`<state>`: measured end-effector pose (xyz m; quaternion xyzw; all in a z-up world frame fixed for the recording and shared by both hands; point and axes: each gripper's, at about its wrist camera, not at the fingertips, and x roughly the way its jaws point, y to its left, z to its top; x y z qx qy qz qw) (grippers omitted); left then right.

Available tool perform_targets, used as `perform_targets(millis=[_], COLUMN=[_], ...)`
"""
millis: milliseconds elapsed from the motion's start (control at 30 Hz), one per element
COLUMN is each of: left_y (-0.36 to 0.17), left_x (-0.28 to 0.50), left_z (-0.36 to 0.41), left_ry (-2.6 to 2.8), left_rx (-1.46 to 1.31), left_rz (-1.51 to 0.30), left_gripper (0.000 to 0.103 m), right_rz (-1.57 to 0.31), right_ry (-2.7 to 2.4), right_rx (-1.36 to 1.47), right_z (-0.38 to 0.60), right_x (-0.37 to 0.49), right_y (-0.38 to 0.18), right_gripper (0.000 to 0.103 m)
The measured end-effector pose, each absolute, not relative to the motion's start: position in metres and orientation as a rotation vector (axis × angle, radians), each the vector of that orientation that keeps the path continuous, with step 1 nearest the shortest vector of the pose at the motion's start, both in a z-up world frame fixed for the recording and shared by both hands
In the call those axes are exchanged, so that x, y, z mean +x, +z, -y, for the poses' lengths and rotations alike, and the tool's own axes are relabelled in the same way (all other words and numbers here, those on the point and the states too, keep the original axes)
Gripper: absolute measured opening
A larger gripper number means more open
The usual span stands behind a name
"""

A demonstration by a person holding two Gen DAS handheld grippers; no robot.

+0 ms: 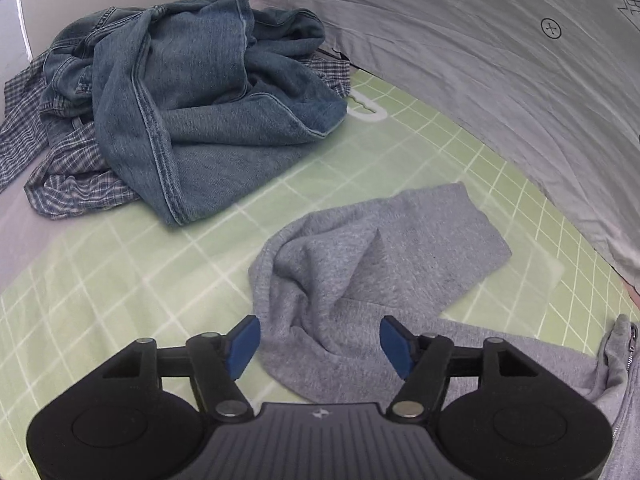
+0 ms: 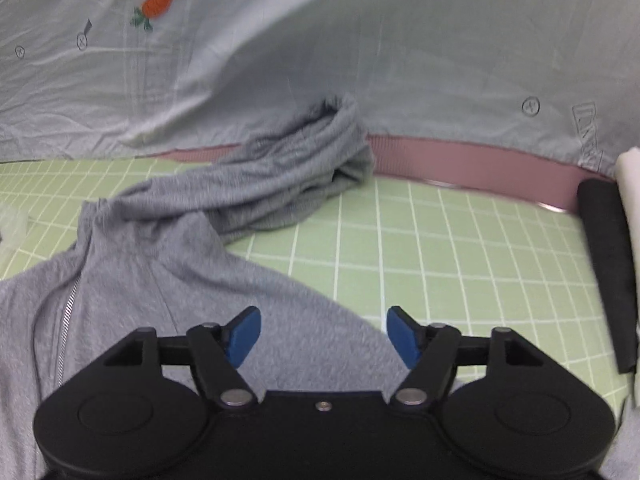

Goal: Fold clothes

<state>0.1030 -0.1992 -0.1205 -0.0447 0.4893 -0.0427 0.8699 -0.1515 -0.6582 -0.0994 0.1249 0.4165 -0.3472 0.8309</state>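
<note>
Your left tongs (image 1: 320, 346) & right tongs (image 2: 324, 338) stood spread, pinching nothing, over the grey hoodie (image 1: 360, 256). Sheet (image 1: 480, 40) print, mirrored: approx. "HERE".

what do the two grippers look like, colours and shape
Both match: left gripper and right gripper have black bodies with two round housings, black linkage arms on silver pivot pins, and blue pads at the fingertips. The left's centre plate is ribbed grey.
</note>
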Motion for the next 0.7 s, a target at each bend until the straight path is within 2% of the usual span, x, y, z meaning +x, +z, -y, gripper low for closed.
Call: perform_targets(millis=[167,233,300,400,467,533,567,700], left_y=[-0.130,-0.132,-0.134,-0.136,-0.137,-0.138,-0.140,-0.143], left_x=[0.114,0.118,0.122,0.125,0.125,0.125,0.125,0.122], left_z=[0.204,0.206,0.207,0.208,0.210,0.213,0.214,0.216], left_ry=[-0.046,-0.038,-0.025,-0.003,0.005,0.010,0.010,0.002], left_rx=[-0.099,-0.098,-0.106,-0.126,-0.116,-0.098,-0.089,-0.053], left_rz=[-1.054,-1.062,-1.081,-1.097,-1.102,-1.107,-1.110,-1.104], left_gripper=[0.070,0.071,0.071,0.071,0.071,0.071,0.071,0.071], right_rz=[-0.885,-0.857,-0.878,-0.899,-0.898,-0.905,-0.912,-0.879], right_ry=[-0.769,-0.744,-0.724,-0.690,-0.669,-0.630,-0.626,-0.698], right_rx=[0.392,0.430,0.435,0.428,0.399,0.372,0.350,0.282], right_z=[0.680,0.689,0.697,0.702,0.699,0.695,0.691,0.667], right_x=[-0.155,-0.149,-0.136,-0.123,-0.120,-0.119,-0.120,-0.149], right_y=[-0.125,-0.127,-0.131,-0.138,-0.136,-0.132,-0.131,-0.111], right_gripper=[0.082,0.090,0.091,0.078,0.058,0.007,0.000,0.000])
